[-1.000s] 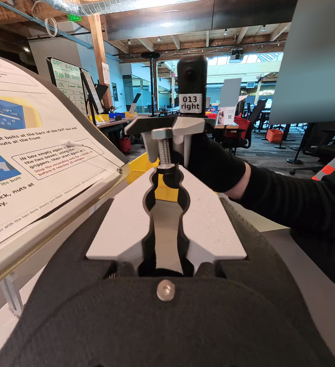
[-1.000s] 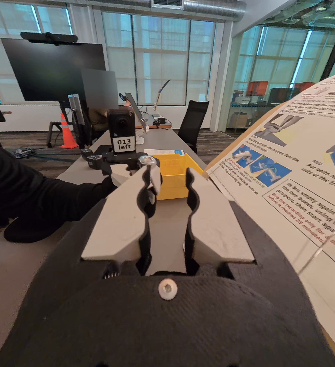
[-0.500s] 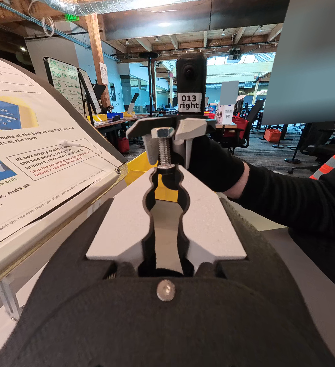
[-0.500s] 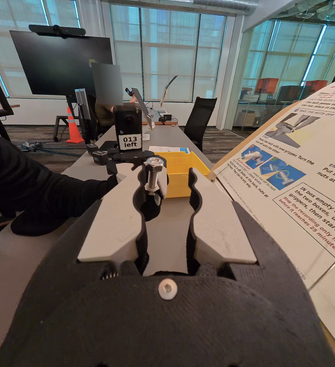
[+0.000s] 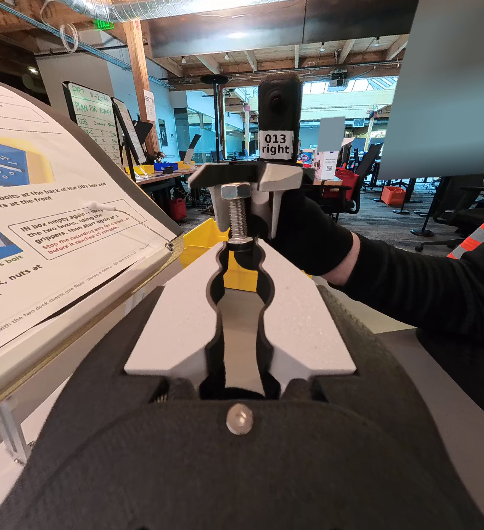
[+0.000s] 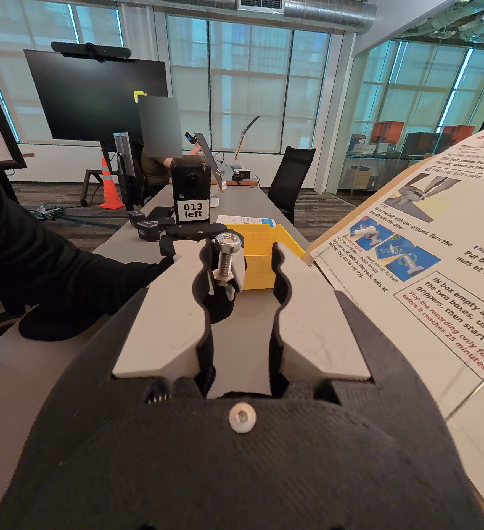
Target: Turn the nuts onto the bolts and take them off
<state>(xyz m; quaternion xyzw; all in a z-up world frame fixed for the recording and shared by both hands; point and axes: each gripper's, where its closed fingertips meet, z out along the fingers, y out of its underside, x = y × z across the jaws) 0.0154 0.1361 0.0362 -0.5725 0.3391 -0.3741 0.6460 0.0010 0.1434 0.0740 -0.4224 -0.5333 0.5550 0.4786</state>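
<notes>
A silver bolt (image 5: 237, 213) stands upright, head up, with a nut (image 5: 239, 237) low on its thread. My left gripper (image 5: 241, 247) is shut on the bolt's lower end, just under the nut. In the right wrist view the bolt (image 6: 225, 259) rises from the left gripper (image 6: 224, 286). My right gripper (image 6: 240, 247) is open, with the bolt between its fingers, close to its left finger (image 6: 177, 286) and apart from the right one. It also shows in the left wrist view (image 5: 246, 212), facing me just behind the bolt, held by a black-gloved hand (image 5: 306, 238).
A yellow bin (image 6: 259, 258) stands on the grey table (image 6: 235, 200) behind the grippers and shows in the left wrist view (image 5: 199, 243). A tilted instruction board (image 5: 63, 229) stands close beside them, on the right in the right wrist view (image 6: 421, 272). Small black devices (image 6: 146, 229) lie farther back. Less than 4 cm separates the two grippers' tips.
In the right wrist view the bolt has come out from behind the left finger into the gap between the fingers. Both grippers keep their states.
</notes>
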